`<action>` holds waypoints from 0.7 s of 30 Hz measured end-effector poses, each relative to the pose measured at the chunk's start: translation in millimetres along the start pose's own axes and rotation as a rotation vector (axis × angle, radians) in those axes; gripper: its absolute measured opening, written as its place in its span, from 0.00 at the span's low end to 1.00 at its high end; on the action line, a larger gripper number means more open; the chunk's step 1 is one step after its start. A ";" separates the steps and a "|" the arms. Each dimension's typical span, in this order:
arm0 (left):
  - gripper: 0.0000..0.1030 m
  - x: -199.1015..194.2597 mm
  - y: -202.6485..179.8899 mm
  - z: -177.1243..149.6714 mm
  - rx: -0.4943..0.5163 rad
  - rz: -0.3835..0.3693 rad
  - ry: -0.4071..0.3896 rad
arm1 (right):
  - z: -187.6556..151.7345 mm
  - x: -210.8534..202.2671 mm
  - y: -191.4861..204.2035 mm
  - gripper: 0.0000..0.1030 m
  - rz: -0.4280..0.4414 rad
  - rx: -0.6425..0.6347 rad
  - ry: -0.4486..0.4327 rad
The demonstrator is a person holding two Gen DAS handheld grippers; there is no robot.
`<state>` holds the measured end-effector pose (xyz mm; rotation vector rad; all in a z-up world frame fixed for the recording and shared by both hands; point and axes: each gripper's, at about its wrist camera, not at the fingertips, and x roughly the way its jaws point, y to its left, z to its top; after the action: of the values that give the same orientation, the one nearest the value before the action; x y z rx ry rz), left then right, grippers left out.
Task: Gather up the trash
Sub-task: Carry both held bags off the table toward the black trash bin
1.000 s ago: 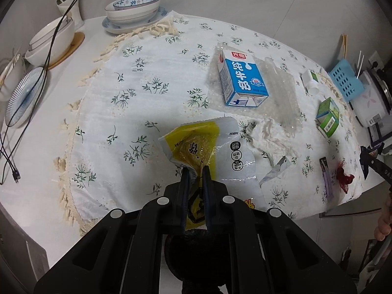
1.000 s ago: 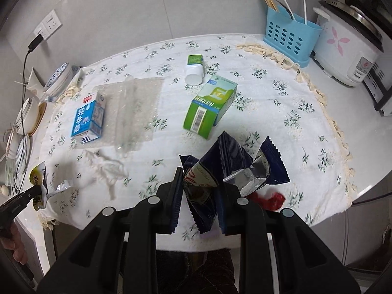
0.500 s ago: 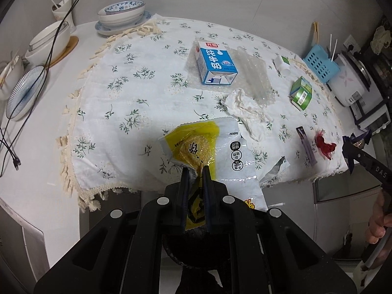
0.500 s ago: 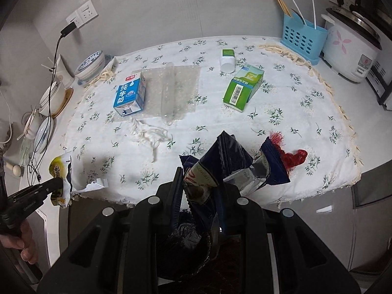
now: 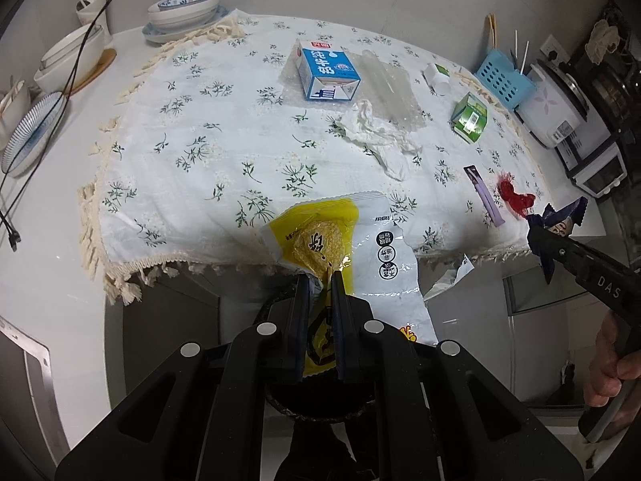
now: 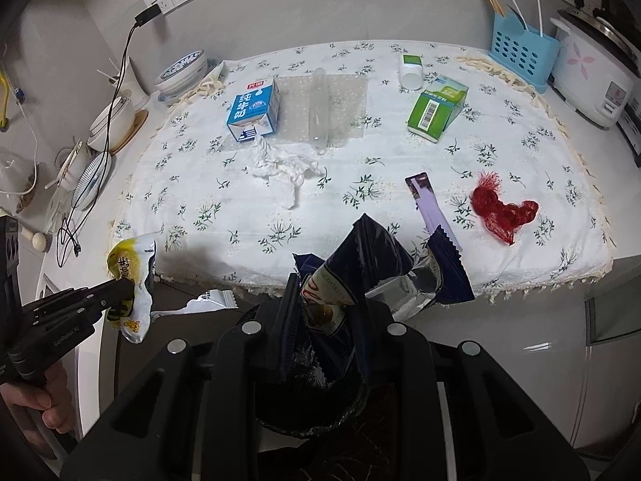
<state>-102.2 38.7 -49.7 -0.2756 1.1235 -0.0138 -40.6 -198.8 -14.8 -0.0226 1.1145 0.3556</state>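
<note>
White tiled walls back a bench (image 6: 256,433) draped in a floral cloth (image 6: 360,208). Past its near edge, the left claw (image 5: 319,280) is clamped on a yellow snack wrapper (image 5: 320,236), and the right claw (image 6: 326,284) is clamped on a dark blue foil wrapper (image 6: 360,256), both above a black-lined bin (image 6: 304,413). On the cloth lie a blue milk carton (image 6: 254,110) toward the far edge, a crumpled tissue (image 6: 284,168) at the middle, a green box (image 6: 436,108), a purple strip (image 6: 426,200) and red netting (image 6: 502,210) near the right corner.
</note>
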 end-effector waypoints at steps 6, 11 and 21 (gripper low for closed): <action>0.09 8.8 -2.6 -13.2 0.018 0.007 0.012 | -18.1 11.9 7.4 0.22 -0.004 -0.026 0.029; 0.09 16.3 -3.2 -23.7 0.022 -0.001 0.024 | -36.6 24.9 14.9 0.22 0.001 -0.047 0.066; 0.09 33.6 4.0 -53.2 0.027 0.014 0.072 | -65.8 45.1 25.4 0.22 0.019 -0.064 0.097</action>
<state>-135.4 26.3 -101.8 -0.2440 1.1961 -0.0266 -87.8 -175.5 -79.8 -0.0872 1.1999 0.4106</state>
